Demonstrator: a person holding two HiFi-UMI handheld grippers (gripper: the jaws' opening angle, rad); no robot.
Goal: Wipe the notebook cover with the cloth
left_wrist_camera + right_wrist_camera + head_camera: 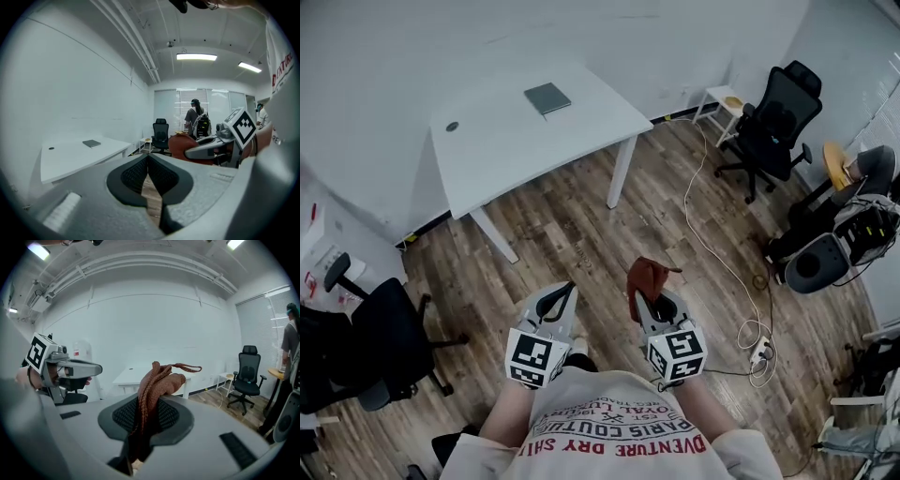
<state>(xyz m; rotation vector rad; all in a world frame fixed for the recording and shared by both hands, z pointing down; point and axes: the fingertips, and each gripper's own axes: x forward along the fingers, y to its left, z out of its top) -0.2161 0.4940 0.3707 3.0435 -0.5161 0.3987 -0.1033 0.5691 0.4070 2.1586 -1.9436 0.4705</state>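
Notebook (547,97) on white table (511,145), wood floor (572,234) — right gripper (146,416) pinches cloth (161,379), left gripper (148,172) clenched empty.

The notebook (547,97) lies on the far right part of the table (502,150), which stands against the wall ahead of the person. Well short of the table, the left gripper (565,292) and right gripper (651,298) are side by side, with the cloth (645,275) between the right one's jaws. One office chair (773,122) stands right of the table and another chair (380,342) near left.

Rust-brown ribbed-knit cloth (157,380); grey, perhaps greenish, notebook (547,97); white table (516,141); brown wood-grain floor (581,234); black office chair (773,122).
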